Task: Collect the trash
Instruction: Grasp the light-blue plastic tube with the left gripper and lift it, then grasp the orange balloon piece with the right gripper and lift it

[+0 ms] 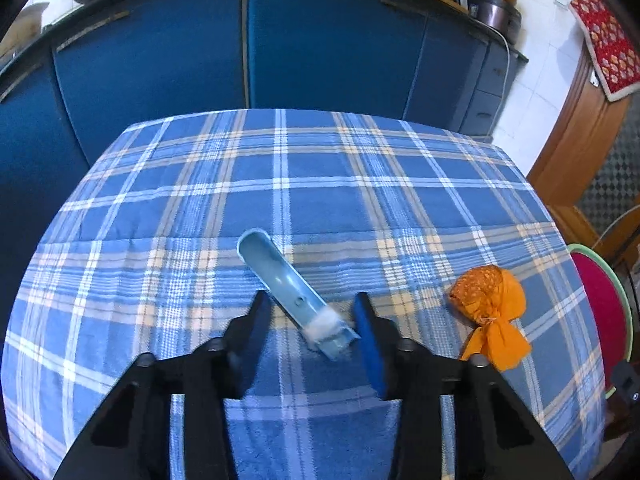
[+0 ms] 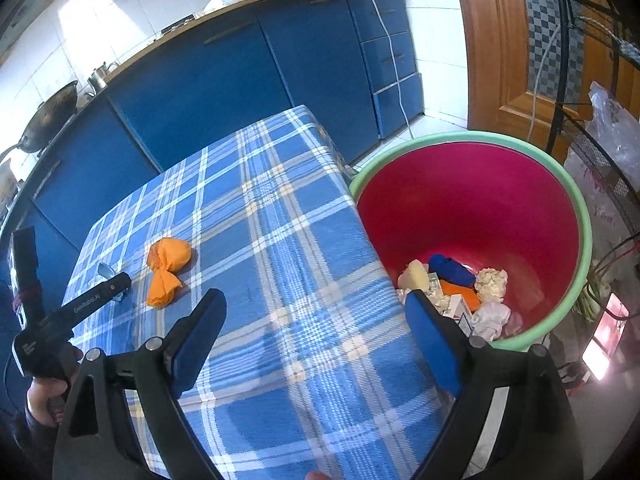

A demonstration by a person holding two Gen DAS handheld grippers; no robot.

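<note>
A light blue plastic piece [image 1: 294, 294] with white fluff on its near end lies on the plaid tablecloth [image 1: 320, 184]. My left gripper [image 1: 314, 312] is open, its fingers on either side of the piece's near end. An orange knotted bundle [image 1: 490, 306] lies to the right of it, also in the right wrist view [image 2: 166, 268]. My right gripper [image 2: 316, 312] is open and empty above the table's right edge, beside the red bin [image 2: 472, 208] with a green rim. The bin holds several pieces of trash [image 2: 460, 290].
Blue kitchen cabinets [image 1: 320, 40] stand behind the table, with a wok [image 2: 48, 120] and bowls on the counter. A wooden door [image 2: 504, 40] and a wire rack [image 2: 600, 140] with plastic bags stand right of the bin. A white cable [image 2: 396, 60] hangs down the drawers.
</note>
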